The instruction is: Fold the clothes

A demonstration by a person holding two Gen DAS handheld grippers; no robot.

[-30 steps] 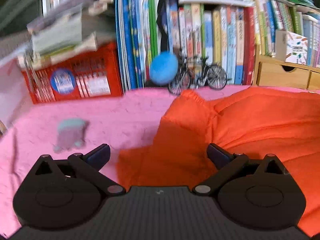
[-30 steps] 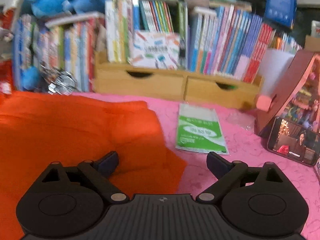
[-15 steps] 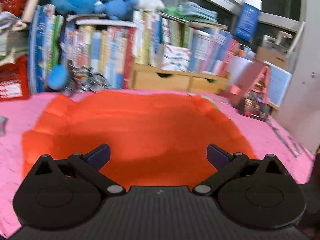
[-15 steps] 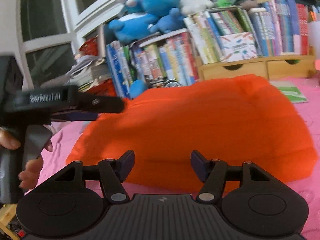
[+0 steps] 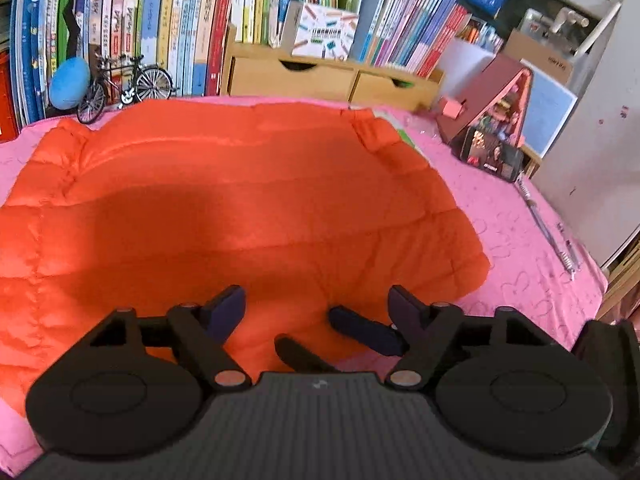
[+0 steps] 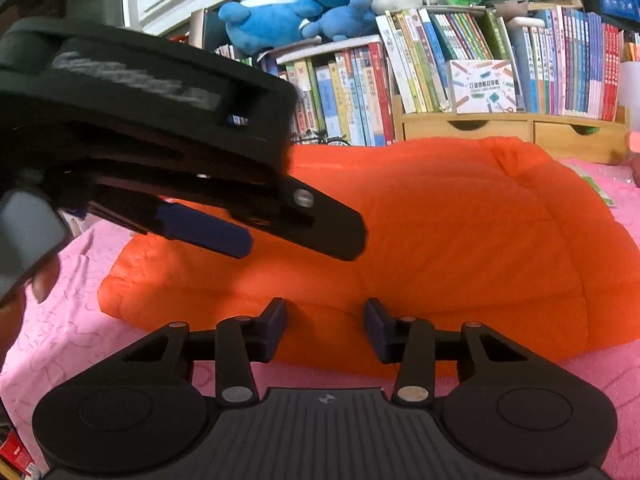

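An orange puffer garment (image 5: 248, 208) lies spread on the pink cloth and also shows in the right wrist view (image 6: 440, 248). My left gripper (image 5: 316, 304) is open and empty, held over the garment's near edge. My right gripper (image 6: 326, 320) is open and empty at the same near edge. The right gripper's fingers (image 5: 360, 330) reach in from the lower right in the left wrist view. The left gripper's body (image 6: 160, 152) fills the upper left of the right wrist view, above the garment.
A pink cloth (image 5: 520, 240) covers the table. Books (image 5: 180, 40), wooden drawers (image 5: 320, 76) and a model bicycle (image 5: 124, 84) line the back. A phone (image 5: 492, 152) and a dollhouse (image 5: 500, 100) stand at the right. A pen (image 5: 548, 224) lies near the right edge.
Both grippers have swung round to the garment's near edge and come close together. The right gripper's jaws have narrowed. The left gripper now looms large in the right wrist view.
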